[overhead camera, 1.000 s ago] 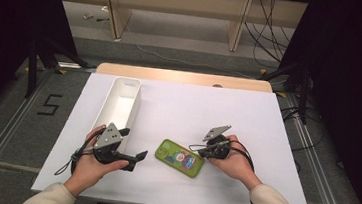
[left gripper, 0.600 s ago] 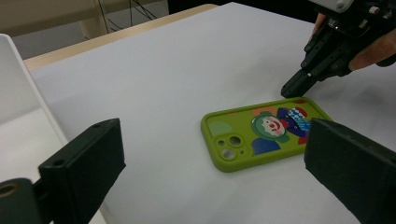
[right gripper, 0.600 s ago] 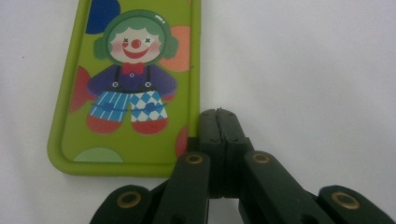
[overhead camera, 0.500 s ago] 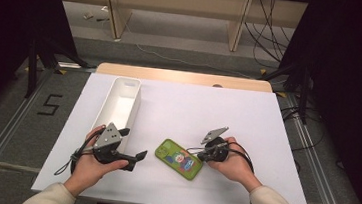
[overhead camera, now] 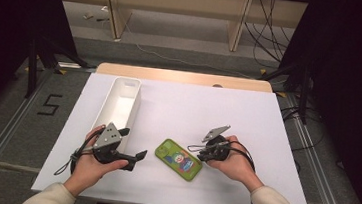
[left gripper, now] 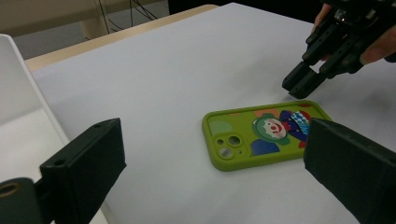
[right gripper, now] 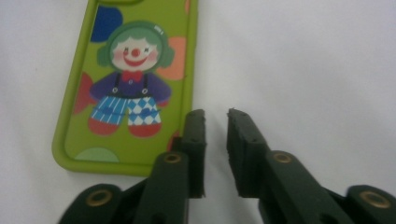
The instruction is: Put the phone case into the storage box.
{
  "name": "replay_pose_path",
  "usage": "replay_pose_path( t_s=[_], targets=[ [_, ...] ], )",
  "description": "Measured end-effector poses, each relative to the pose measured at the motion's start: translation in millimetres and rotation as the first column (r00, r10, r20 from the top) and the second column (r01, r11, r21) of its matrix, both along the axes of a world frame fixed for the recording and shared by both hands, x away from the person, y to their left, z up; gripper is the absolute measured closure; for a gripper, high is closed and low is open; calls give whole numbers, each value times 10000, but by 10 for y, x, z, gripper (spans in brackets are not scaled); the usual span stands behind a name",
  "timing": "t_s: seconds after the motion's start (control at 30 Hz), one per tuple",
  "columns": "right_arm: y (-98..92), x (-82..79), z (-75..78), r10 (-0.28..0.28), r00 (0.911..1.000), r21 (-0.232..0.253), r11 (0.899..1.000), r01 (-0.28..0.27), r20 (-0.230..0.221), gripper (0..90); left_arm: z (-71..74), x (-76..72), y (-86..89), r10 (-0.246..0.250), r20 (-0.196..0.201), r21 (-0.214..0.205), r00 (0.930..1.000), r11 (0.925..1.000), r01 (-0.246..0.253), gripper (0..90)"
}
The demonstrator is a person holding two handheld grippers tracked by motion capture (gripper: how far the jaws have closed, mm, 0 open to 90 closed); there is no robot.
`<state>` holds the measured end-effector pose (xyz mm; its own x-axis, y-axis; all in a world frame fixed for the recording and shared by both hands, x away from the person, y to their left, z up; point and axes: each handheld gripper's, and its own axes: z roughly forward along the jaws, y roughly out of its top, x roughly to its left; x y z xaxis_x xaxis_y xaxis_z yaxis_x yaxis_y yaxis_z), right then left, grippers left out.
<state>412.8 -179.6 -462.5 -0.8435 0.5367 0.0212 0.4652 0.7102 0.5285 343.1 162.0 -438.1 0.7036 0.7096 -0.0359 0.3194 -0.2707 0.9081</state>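
Nothing shifted on the table; my right gripper (overhead camera: 203,153) has just been opening, nothing between its fingers.

High view: phone case (overhead camera: 179,159), lower centre, long axis diagonal, nearer that gripper.

Left gripper view: my left gripper (left gripper: 219,182) spread wide, bare table beyond.

Right gripper view: narrow gap at case edge.

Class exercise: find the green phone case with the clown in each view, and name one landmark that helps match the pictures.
High view: phone case, lower centre of the table.
Left gripper view: centre right.
Right gripper view: upper left.
Shared landmark: right gripper at its end.
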Motion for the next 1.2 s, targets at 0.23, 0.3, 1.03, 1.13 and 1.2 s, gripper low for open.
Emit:
replay_pose_path(
  t_s=[0.23,0.3,1.03,1.13,1.2],
  targets=[
    [8,-2,97,-949,9955,484,9943,948,4,369,-3,-1,-8,7,-29,-20,10000,10000,-7,50],
    [37,-21,115,-1076,9942,379,9935,1075,8,251,-3,1,-10,11,-26,-2,10000,10000,-11,50],
    [566,-67,123,-35,9996,-431,9991,22,-294,36,-5,5,-19,-4,-35,36,10000,10000,4,48],
    [622,-65,102,-8,9989,-626,9980,-21,-468,37,-10,9,-18,-10,-53,39,10000,10000,10,48],
    [648,-60,92,6,9984,-718,9974,-46,-559,36,-11,7,-19,-9,-78,16,10000,10000,9,48]
  ],
)
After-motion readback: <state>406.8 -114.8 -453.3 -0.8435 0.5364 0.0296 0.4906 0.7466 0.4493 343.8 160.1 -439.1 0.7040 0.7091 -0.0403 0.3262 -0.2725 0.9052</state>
